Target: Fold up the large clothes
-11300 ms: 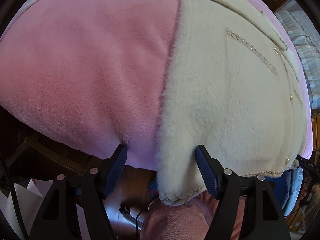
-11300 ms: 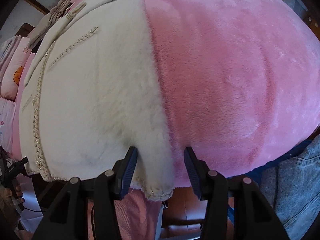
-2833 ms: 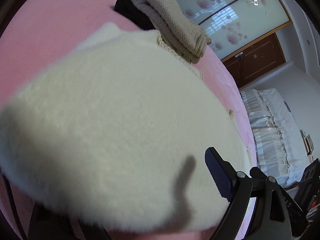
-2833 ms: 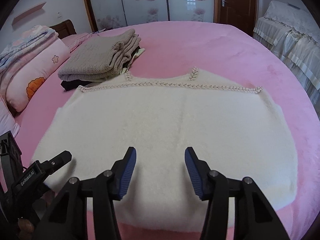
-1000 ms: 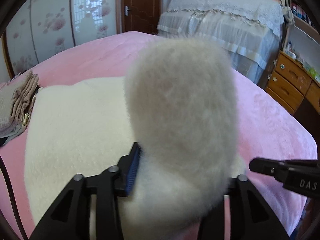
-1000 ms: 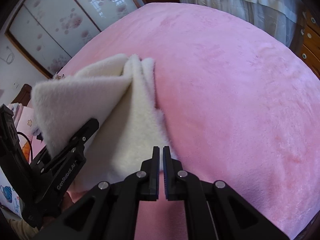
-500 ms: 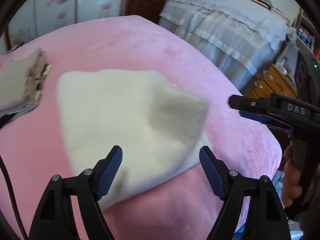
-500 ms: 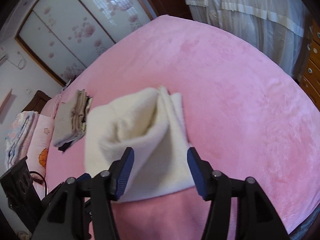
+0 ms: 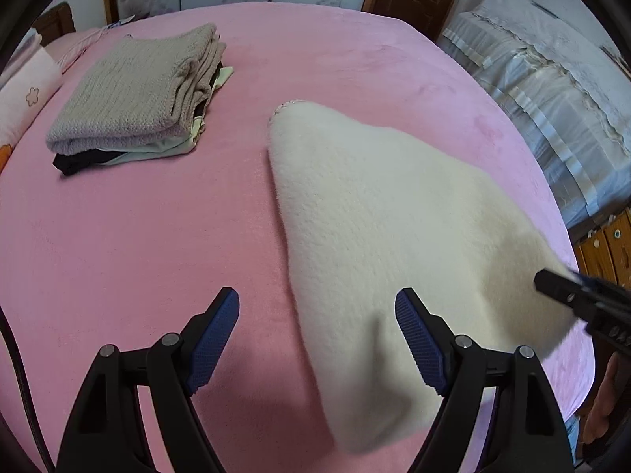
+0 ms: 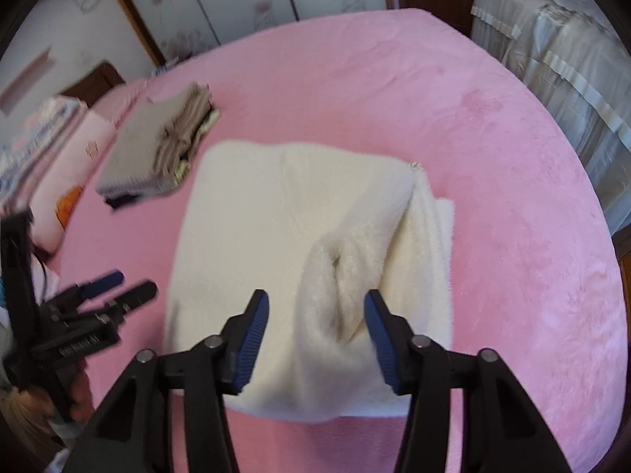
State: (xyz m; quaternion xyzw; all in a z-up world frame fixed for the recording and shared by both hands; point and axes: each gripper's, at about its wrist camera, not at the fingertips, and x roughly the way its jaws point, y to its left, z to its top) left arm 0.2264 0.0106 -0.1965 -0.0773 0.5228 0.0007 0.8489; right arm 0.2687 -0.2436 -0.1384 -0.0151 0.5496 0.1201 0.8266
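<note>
A cream fluffy garment (image 9: 394, 228) lies folded on the pink bed (image 9: 118, 236). My left gripper (image 9: 317, 339) hangs above its near left edge, open, with nothing gripped. In the right wrist view the garment (image 10: 284, 213) forms a rough rectangle with a raised hump (image 10: 339, 295) at its near end. My right gripper (image 10: 317, 335) hovers over that hump. Its jaws are closing, and the pads do not press on the fabric. The right gripper's tip (image 9: 568, 287) shows at the garment's right corner, and the left gripper (image 10: 118, 289) appears at the left, held in a hand (image 10: 79, 390).
A pile of folded clothes (image 9: 134, 94) topped by a beige knit sits at the bed's back left, near pillows (image 10: 79, 149). A second bed with a white cover (image 9: 552, 98) and wooden drawers (image 9: 607, 240) stand to the right. Sliding wardrobe doors (image 10: 236, 0) line the back.
Both grippers let go of the cream garment and lifted away from it. It now lies folded on the bed. The right jaws went from shut to wide apart, then narrower.
</note>
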